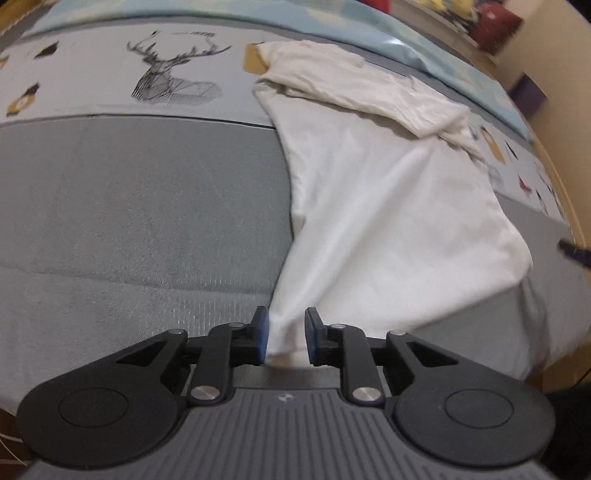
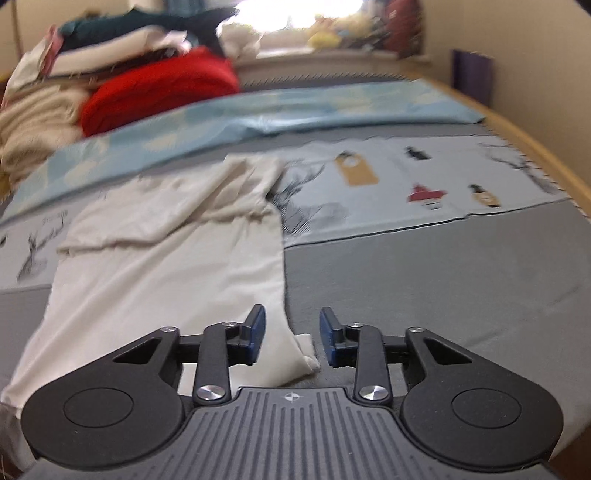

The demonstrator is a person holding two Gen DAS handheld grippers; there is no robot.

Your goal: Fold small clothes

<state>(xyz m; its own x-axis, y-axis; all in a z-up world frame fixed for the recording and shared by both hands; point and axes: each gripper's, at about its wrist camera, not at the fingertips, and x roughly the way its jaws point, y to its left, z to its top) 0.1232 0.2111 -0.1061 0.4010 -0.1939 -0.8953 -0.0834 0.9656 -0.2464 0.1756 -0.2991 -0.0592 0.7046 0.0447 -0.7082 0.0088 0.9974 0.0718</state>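
White garment (image 1: 388,206), one, spread flat on grey bed cover (image 1: 129,206), upper part folded over itself near deer-print panel (image 1: 173,74). Left gripper (image 1: 286,341): jaws parted, hem corner between pads, not pinched. Right gripper (image 2: 291,338): jaws spread, garment's corner between them, untouched. Clothes pile (image 2: 110,77) behind.

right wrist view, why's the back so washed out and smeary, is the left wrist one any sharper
Right wrist view: the window is blown out to white glare, and the red garment and clothes pile beside it are streaked by motion blur. Left wrist view: sharper, the deer print reads clearly, only the white shirt is soft near the camera. Both views: fisheye bends the bed edges.
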